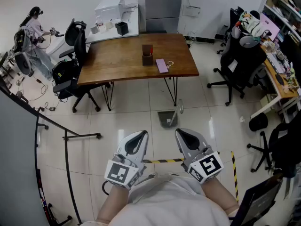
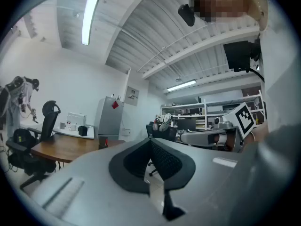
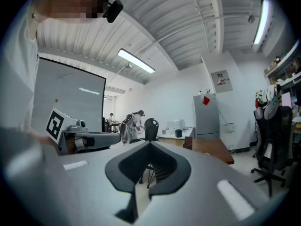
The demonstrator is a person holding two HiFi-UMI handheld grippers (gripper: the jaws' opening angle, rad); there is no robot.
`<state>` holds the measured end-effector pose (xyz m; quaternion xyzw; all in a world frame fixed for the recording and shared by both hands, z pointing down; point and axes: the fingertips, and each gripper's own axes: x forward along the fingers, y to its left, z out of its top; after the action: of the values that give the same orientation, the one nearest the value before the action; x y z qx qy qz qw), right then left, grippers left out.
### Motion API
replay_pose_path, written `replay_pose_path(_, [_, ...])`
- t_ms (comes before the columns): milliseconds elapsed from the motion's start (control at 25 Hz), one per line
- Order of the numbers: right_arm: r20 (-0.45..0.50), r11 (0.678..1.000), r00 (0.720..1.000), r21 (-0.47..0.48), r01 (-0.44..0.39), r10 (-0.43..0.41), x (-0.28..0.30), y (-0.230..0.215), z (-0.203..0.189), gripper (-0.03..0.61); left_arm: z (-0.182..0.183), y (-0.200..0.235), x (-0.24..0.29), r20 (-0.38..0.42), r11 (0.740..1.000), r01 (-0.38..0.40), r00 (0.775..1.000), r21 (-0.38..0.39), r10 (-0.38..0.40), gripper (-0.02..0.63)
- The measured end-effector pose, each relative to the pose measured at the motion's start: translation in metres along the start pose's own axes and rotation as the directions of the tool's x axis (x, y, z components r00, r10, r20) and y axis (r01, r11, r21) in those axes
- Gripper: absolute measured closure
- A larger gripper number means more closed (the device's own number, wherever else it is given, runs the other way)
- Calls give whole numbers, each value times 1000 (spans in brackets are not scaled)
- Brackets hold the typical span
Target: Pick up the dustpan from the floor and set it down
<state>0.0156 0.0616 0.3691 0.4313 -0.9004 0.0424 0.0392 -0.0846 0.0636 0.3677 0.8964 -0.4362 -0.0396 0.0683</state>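
Observation:
A grey dustpan [image 1: 168,118] lies on the tiled floor just in front of the wooden table [image 1: 122,60], in the head view only. Both grippers are held level, close to the person's body, well short of the dustpan. My left gripper [image 1: 139,134] [image 2: 150,141] has its jaws together with nothing between them. My right gripper [image 1: 183,133] [image 3: 150,145] is likewise shut and empty. Each gripper shows in the other's view: the right one [image 2: 211,136], the left one [image 3: 91,139]. The jaws hide the floor and the dustpan in both gripper views.
A black metal rack [image 1: 66,138] stands at the left and a grey partition at the far left. Office chairs [image 1: 237,65] crowd the right, and another chair [image 1: 75,74] sits by the table. Yellow-black tape [image 1: 162,161] marks the floor. A person [image 1: 33,29] works at the back left.

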Motion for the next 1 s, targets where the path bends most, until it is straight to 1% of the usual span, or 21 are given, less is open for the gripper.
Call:
replay_pose_path(200, [-3,998,998,2,59,-59,15,-14,-6,578,-8,32,-2,-11,1000,-17,1000,-20,17,600])
replay_pose_path(320, [-25,995,995,18,99,-98,21,-34,-14,578,-14,44,6,-18,999,-17,1000,-31,16,600])
replay_pose_path(480, [-49,990,990,47,135,-132,40,-69,-28,578,-28,69,28,-59,998,-42,997,-40,39,600])
replay_pose_path(680, [-98,986,984,71,153,-146,76,-128,-51,578,-42,106,71,-93,996,-88,992,-33,84,600])
replay_pose_path(760, [-129,983,981,91,157,-145,94,-156,-62,578,-40,120,95,-96,995,-97,991,-26,94,600])
replay_pose_path(880, [-181,982,976,120,143,-120,125,-196,-74,578,-32,142,135,-89,994,-106,990,1,106,600])
replay_pose_path(1000, [-231,984,968,127,128,-96,150,-226,-84,578,-25,159,168,-81,992,-122,989,22,123,600])
